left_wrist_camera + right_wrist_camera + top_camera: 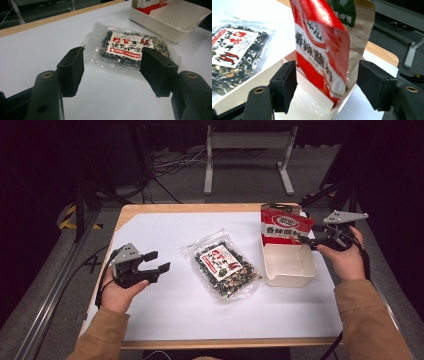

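From the high view, the clear bag [223, 265] of dark dried bits lies flat in the middle of the frame on the white table [165, 320], and the left gripper [156, 261] sits at the left, well apart from it, with its jaws spread and nothing in them. At the right of the frame the red bag [283, 226] stands upright at the far end of the white box [290, 270], and the right gripper [306, 241] is just beside it with the jaws wide. In the left gripper view the clear bag [130, 47] lies past the two black jaws, near but not touched; it looks light, soft and crinkly, and its shiny skin could slip, so I think a flat sealed edge is the best place to pinch, not the lumpy middle. In the right gripper view the red bag [322, 47] stands in the top middle of the frame between the open jaws, with neither pad pressing it, and a brown bag [362, 27] stands behind it. The red bag looks thin and floppy, so it may tip over; I would take it by the top edge.
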`<state>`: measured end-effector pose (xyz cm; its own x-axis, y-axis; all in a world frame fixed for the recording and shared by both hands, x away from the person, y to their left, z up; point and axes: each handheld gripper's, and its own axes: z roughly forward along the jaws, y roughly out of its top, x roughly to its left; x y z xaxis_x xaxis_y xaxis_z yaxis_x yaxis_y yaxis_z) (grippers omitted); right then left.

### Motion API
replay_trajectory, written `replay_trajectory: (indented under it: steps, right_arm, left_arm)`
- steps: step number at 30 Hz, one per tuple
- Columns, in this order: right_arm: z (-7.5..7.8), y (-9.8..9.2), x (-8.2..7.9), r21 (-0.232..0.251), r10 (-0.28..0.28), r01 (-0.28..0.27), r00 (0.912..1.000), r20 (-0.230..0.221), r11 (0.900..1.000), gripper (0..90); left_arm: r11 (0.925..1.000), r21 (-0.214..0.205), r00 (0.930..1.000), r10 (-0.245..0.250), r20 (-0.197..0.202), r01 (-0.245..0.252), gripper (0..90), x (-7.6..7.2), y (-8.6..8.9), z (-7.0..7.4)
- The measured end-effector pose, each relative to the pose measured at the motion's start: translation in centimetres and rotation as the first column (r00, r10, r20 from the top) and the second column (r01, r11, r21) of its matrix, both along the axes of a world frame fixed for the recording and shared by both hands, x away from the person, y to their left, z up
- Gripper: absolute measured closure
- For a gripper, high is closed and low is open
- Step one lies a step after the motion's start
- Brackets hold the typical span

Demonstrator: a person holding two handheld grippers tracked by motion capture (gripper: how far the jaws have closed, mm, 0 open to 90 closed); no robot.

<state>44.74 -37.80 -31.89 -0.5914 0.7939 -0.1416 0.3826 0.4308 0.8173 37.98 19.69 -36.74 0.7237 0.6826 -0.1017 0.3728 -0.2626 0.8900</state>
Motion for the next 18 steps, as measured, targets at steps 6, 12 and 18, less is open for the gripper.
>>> replay_trajectory:
  steps: [6,12,18]
  right_arm:
    - [0.3,0.3,-2.7,0.003,0.001,-0.001,0.9996,0.028,1.0,31.1]
    - [-0.1,0.8,-4.7,0.016,0.027,-0.028,0.9988,0.04,0.9995,30.0]
    - [-0.6,1.4,-7.4,0.05,0.044,-0.048,0.9966,0.07,0.9976,30.1]
  left_arm:
    - [0.999,0.036,0.9996,-0.027,-0.007,0.028,32.7,0.6,-0.9,0.1]
    - [0.9965,0.074,0.9986,-0.037,-0.038,0.039,33.5,1.1,-1.3,-0.1]
    - [0.9941,0.096,0.9977,-0.045,-0.051,0.05,32.3,1.7,-1.4,-0.5]
